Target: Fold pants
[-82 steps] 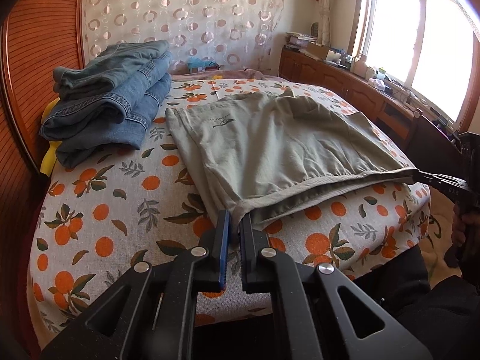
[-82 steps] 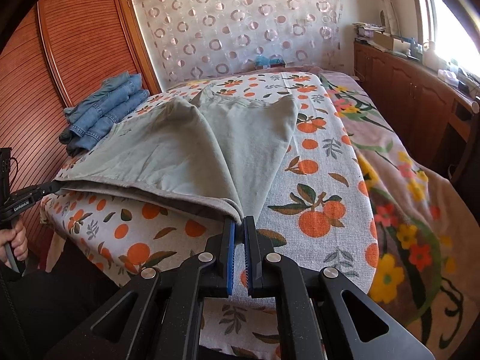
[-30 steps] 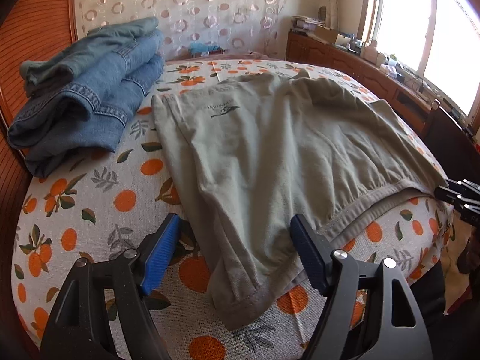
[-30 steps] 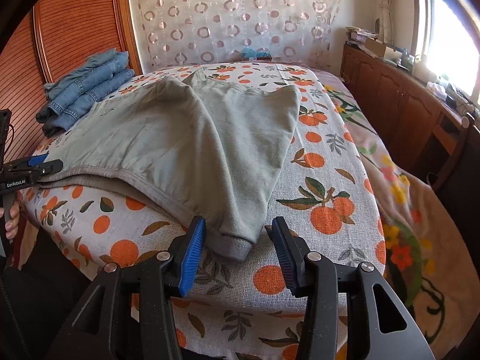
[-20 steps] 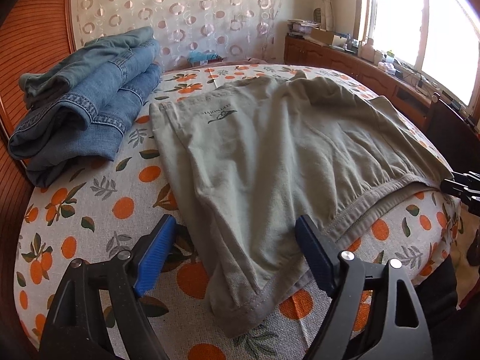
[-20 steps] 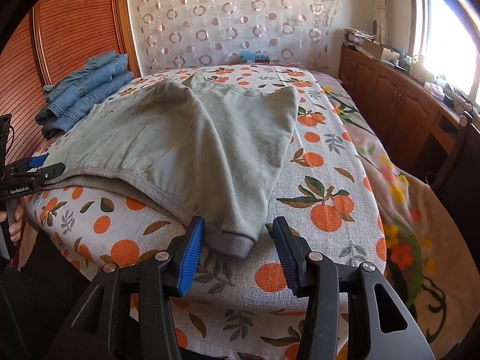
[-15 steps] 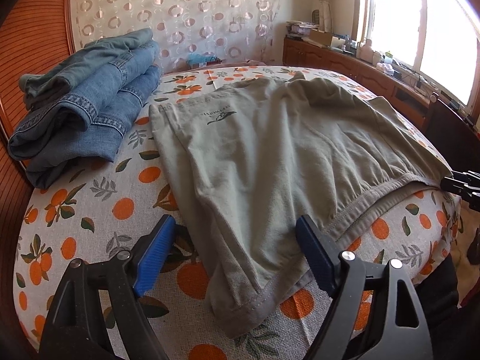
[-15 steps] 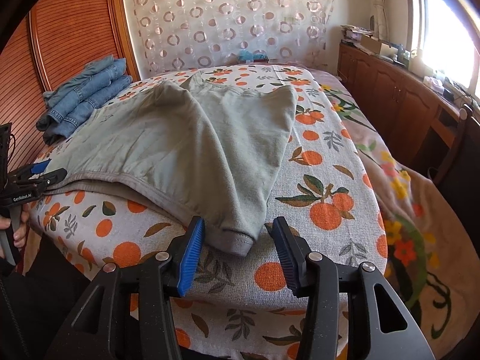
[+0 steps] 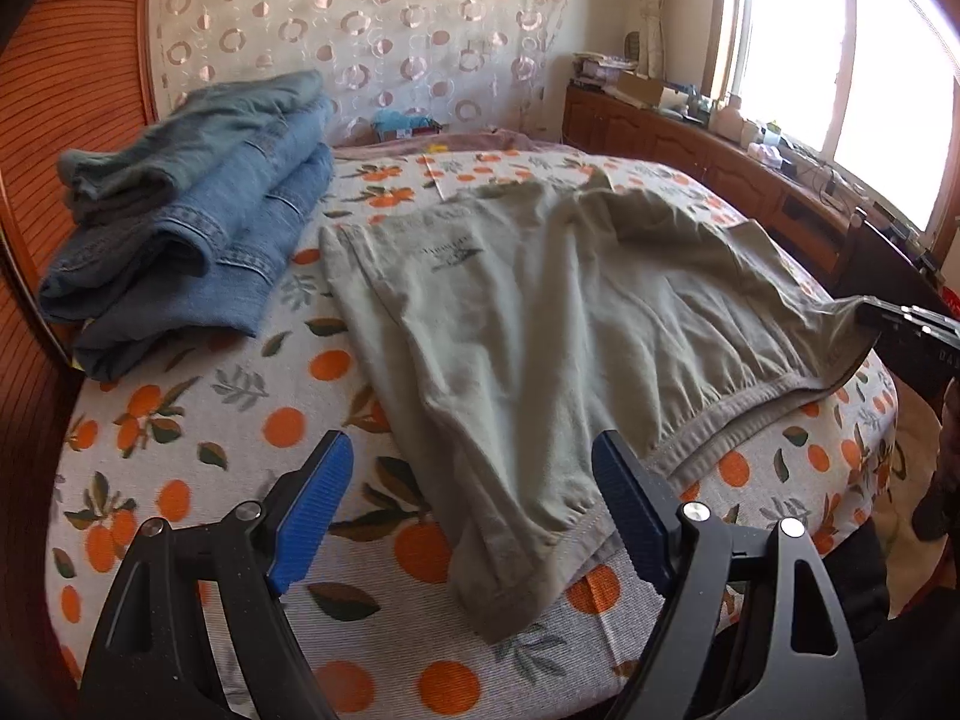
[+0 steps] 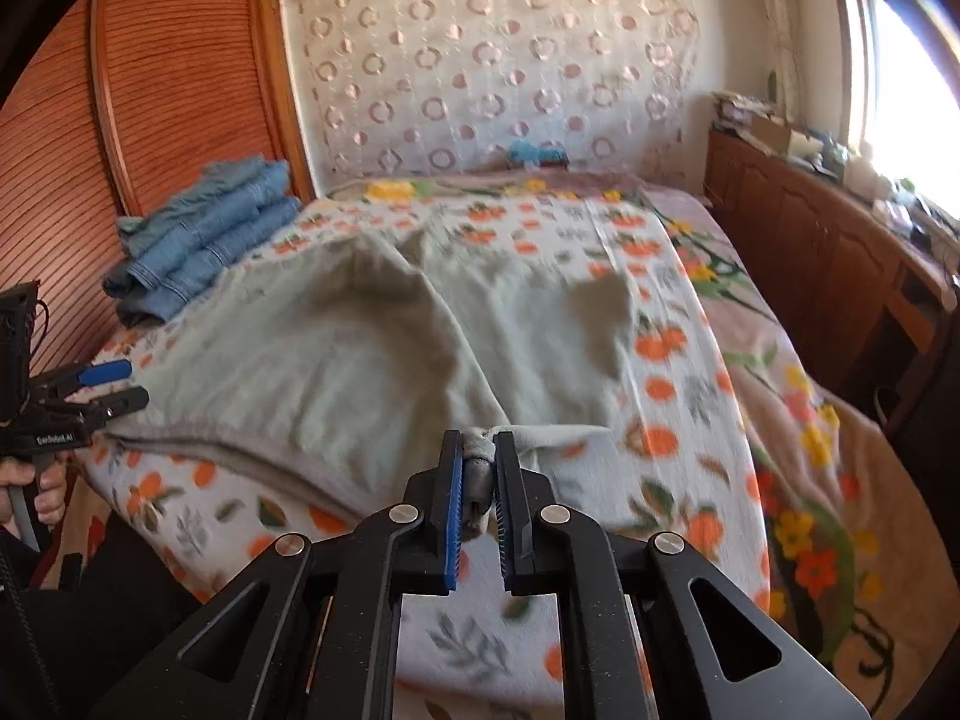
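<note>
A: Where are the grey-green pants point(image 9: 558, 324)?
B: Spread on the orange-print bedspread point(image 9: 198, 420), just beside the folded jeans point(image 9: 198, 228).
A: The grippers?
B: Right gripper point(image 10: 478, 474) is closing, pinching a hem corner. Left gripper point(image 9: 474, 510) stands wide, straddling the other hem without touching it

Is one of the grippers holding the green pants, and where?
Yes: the right gripper is closing on the green pants at a bunched hem corner; the left gripper holds nothing.
</note>
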`<state>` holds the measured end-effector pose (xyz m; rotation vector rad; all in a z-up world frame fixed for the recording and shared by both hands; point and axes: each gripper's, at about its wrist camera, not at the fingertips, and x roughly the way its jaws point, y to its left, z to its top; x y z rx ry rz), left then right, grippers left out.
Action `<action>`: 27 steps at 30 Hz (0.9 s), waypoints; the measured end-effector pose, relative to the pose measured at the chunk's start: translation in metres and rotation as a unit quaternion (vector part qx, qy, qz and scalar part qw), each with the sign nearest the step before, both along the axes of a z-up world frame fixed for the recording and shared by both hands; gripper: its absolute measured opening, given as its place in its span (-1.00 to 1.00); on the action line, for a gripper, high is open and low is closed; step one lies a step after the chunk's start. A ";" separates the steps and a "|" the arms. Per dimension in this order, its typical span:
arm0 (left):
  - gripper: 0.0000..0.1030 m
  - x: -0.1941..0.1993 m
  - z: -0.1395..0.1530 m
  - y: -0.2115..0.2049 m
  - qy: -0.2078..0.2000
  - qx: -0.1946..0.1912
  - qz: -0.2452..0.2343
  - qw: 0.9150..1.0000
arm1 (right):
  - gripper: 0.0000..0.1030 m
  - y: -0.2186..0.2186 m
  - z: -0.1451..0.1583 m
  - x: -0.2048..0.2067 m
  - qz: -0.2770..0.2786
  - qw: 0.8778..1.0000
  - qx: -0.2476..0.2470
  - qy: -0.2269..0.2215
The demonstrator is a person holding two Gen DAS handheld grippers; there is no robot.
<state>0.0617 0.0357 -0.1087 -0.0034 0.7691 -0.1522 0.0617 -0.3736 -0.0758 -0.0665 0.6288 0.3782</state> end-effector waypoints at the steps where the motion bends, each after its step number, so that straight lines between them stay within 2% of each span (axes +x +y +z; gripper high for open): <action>1: 0.60 -0.001 0.004 0.005 -0.004 0.000 0.006 1.000 | -0.82 0.008 0.006 0.002 0.011 1.000 0.001 -0.010; 7: 0.60 -0.009 0.014 0.028 -0.017 -0.003 0.032 0.999 | -0.83 0.077 0.029 0.015 0.092 0.995 0.011 -0.041; 13: 0.60 -0.016 0.017 0.048 -0.025 -0.006 0.055 0.998 | -0.84 0.155 0.030 0.017 0.194 0.980 0.040 -0.027; 18: 0.60 -0.020 0.019 0.063 -0.029 -0.011 0.070 0.997 | -0.84 0.198 0.025 0.009 0.257 0.965 0.052 -0.007; 23: 0.60 -0.020 0.019 0.067 -0.030 -0.014 0.073 0.997 | -0.82 0.207 0.010 0.023 0.257 0.965 0.043 0.023; 25: 0.60 -0.019 0.018 0.066 -0.029 -0.014 0.071 0.997 | -0.73 0.208 0.009 0.028 0.249 0.967 0.041 0.027; 27: 0.60 -0.019 0.018 0.063 -0.028 -0.014 0.068 0.997 | -0.49 0.206 0.011 0.029 0.239 0.970 0.039 0.027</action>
